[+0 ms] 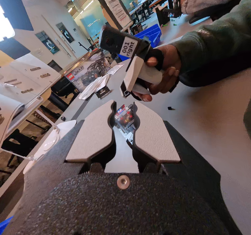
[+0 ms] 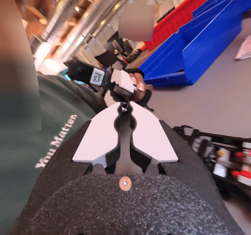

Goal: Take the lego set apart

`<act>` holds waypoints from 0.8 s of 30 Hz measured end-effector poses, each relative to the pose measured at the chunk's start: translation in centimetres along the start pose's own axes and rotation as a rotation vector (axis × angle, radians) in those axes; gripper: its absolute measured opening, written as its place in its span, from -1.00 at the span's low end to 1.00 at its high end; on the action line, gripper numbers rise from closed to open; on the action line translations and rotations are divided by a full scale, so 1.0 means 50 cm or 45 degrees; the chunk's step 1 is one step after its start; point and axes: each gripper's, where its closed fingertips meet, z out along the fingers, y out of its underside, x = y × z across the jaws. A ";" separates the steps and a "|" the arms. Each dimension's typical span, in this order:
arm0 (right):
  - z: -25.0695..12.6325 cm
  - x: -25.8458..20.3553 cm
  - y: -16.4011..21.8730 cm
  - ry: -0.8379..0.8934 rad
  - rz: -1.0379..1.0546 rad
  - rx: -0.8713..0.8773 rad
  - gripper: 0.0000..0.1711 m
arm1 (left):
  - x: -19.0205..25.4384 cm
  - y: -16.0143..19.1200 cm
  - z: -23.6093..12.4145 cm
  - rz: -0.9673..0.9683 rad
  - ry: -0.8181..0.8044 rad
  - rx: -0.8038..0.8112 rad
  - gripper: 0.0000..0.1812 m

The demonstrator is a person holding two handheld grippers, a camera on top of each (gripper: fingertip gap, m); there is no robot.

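My left gripper (image 1: 125,103) is shut on the lego set (image 1: 124,118), a small grey build with red, blue and black parts, held just above the grey table (image 1: 190,133). My right gripper (image 1: 125,93), in a person's hand, hovers just beyond the left fingertips, pointing down. In the right wrist view the right gripper (image 2: 125,103) is nearly shut with a small black piece (image 2: 125,105) pinched at its tips; blur hides what the piece is. The left gripper (image 2: 132,90) shows right behind it, held in a hand.
A loose black piece (image 1: 169,108) lies on the table to the right. The lego box (image 1: 88,71), white bags (image 1: 95,87) and a small black card (image 1: 103,92) lie farther off. Blue bins (image 2: 190,54) and a red bin (image 2: 176,19) stand at the back. The table edge (image 1: 81,103) drops off to the left. Less than 4 cm separates the two grippers' tips.
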 end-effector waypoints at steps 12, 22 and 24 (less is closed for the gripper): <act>0.022 0.007 0.016 -0.085 0.266 0.014 -0.90 | 0.016 -0.001 0.004 0.124 -0.013 -0.016 -0.95; -0.144 0.075 0.069 0.537 -0.477 -0.657 -0.74 | -0.248 0.179 -0.146 -0.652 -0.442 -0.441 -0.95; -0.165 0.080 0.125 0.549 -0.533 -0.880 -0.74 | -0.270 0.231 -0.185 -0.840 -0.499 -0.525 -0.95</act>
